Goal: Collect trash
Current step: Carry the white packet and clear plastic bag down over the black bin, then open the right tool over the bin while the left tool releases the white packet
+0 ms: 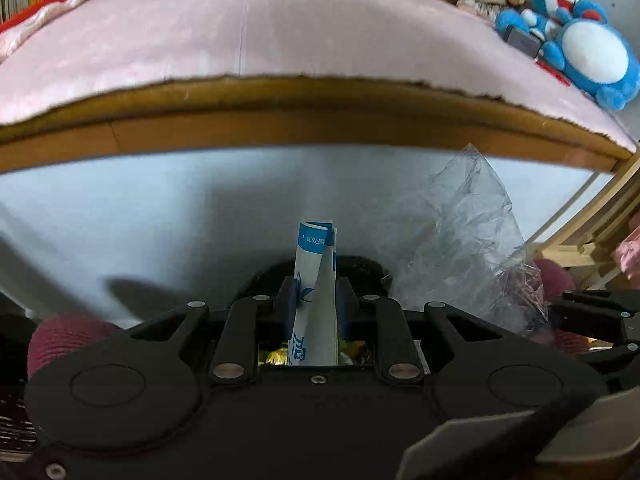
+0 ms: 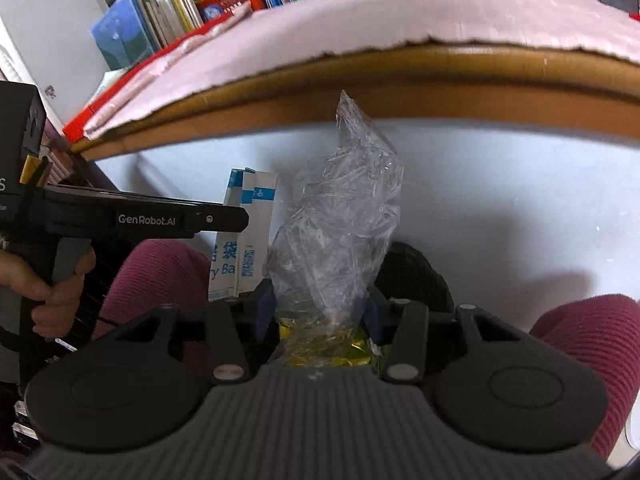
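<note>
Left gripper (image 1: 314,300): pinching a folded white-and-blue paper packet (image 1: 314,264), upright.
Right gripper (image 2: 320,308): clamped on a crumpled clear plastic bag (image 2: 340,216).
Backdrop: bed (image 1: 280,96) edge.

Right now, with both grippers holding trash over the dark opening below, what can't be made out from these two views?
- Bin: both views, only a dark rim shows; the gripper bodies cover the rest.
- Gold scraps: right wrist view, blurred through the clear plastic bag.
- Blue-and-white wrapper: left wrist view, lower end hidden behind the left gripper; print too small to read.
</note>
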`<state>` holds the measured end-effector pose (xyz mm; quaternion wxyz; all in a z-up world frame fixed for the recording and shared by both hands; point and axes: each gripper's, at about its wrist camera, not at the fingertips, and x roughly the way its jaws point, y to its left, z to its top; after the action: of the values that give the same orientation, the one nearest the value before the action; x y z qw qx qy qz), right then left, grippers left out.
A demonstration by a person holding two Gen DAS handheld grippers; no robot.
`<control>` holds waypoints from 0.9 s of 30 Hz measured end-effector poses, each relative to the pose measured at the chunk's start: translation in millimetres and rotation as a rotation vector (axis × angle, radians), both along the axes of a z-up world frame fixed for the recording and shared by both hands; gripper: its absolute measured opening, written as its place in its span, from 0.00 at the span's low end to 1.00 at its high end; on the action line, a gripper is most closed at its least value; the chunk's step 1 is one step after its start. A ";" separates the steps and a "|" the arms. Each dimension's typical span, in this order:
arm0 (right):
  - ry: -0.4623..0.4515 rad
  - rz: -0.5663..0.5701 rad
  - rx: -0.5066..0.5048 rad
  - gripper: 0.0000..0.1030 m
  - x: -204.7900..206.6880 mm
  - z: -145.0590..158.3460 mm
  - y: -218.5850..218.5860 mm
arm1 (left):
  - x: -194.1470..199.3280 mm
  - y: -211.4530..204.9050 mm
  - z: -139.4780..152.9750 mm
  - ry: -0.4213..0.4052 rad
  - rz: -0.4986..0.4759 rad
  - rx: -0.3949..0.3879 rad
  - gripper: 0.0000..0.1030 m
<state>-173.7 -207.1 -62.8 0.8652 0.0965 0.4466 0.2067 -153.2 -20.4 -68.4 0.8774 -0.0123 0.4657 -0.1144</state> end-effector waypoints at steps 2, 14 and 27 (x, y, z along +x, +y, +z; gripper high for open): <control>0.021 -0.005 -0.015 0.50 3.1 -8.5 0.5 | 4.7 -1.3 -8.8 0.020 0.007 0.008 0.18; 0.091 0.017 -0.072 0.53 10.5 -37.2 7.9 | 27.4 -8.8 -45.5 0.107 0.015 0.032 0.19; 0.142 0.010 -0.088 0.54 21.9 -51.9 26.3 | 39.6 -18.7 -60.3 0.163 0.038 0.042 0.22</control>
<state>-151.8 -180.8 -114.7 0.8338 0.0703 0.5159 0.1837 -113.6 -39.1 -128.6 0.8388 -0.0120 0.5373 -0.0866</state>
